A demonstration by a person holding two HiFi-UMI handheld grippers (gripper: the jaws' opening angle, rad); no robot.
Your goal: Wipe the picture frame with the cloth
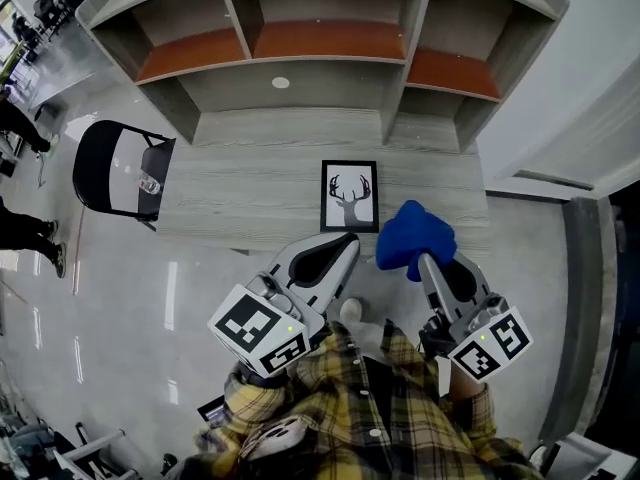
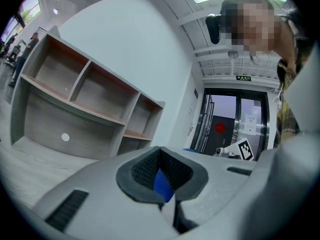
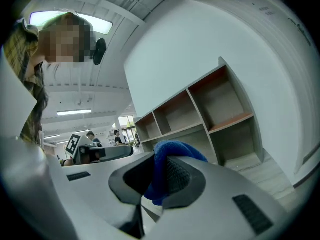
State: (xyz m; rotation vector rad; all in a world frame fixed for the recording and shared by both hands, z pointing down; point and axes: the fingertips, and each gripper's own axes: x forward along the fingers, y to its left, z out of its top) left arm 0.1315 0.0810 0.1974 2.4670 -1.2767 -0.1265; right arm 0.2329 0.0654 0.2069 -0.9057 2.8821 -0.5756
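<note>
The picture frame [image 1: 350, 196], black with a deer head print, lies flat on the grey wooden desk [image 1: 250, 183], near its front edge. The blue cloth [image 1: 414, 236] is bunched just right of the frame, and my right gripper [image 1: 421, 259] is shut on it. In the right gripper view the cloth [image 3: 165, 151] bulges up between the dark pads. My left gripper [image 1: 349, 241] hovers at the desk's front edge just below the frame, shut, with nothing seen in it. A small blue patch shows behind its closed pads [image 2: 145, 170] in the left gripper view.
A shelf unit [image 1: 320, 38] with orange-brown boards rises at the back of the desk, with a small white disc [image 1: 281, 83] in its lower bay. A black folding chair [image 1: 118, 168] stands at the desk's left end. People stand far left.
</note>
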